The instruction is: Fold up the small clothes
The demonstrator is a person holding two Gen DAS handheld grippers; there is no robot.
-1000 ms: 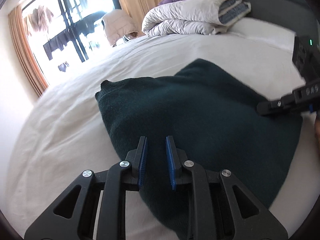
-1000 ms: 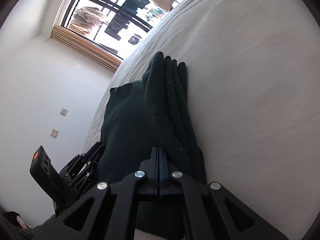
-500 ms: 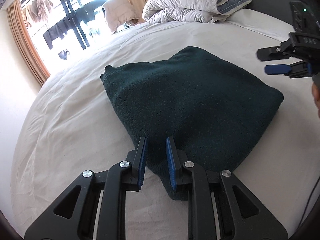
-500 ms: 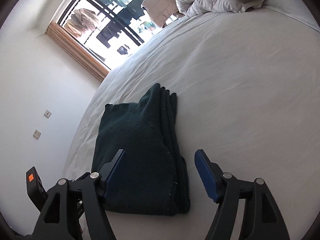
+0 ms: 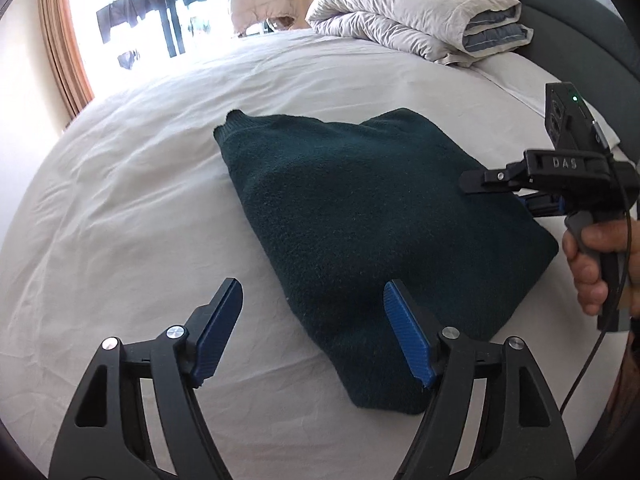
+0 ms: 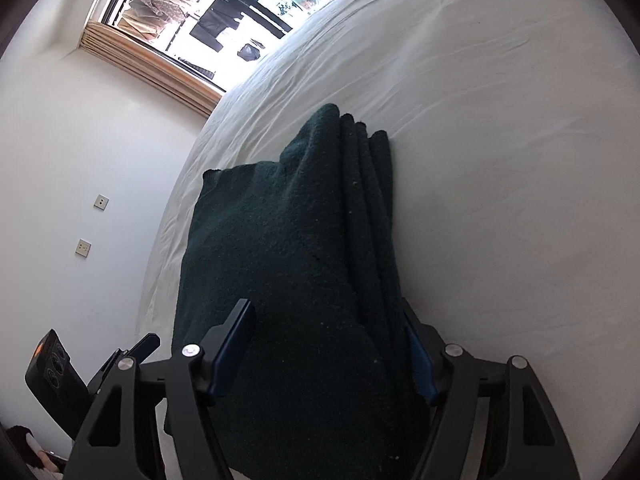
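A dark green folded sweater [image 5: 360, 208] lies flat on the white bed sheet [image 5: 140, 200]. My left gripper [image 5: 312, 292] hovers over its near corner. Its jaws are opening, and the blue pads [image 5: 404, 332] stand wide, clear of the cloth. In the right wrist view the sweater [image 6: 288, 240] shows its stacked folded edges on the right. My right gripper [image 6: 326, 316] straddles that near end with jaws wide and closing slightly. Its pads are not visibly pressing. A hand [image 5: 592, 256] holds the right gripper [image 5: 496, 192] at the sweater's right edge. The left gripper [image 6: 132, 356] shows at lower left.
A folded pale duvet [image 5: 408, 12] and pillows lie at the head of the bed by the grey headboard [image 5: 568, 8]. A bright window [image 6: 208, 12] with curtains is beyond the bed. The white wall [image 6: 60, 160] runs along the far side of the bed.
The left gripper's jaws went from nearly shut to wide and drew back a little. The right gripper opened from shut, then pushed forward over the sweater's end. The sweater now lies flat.
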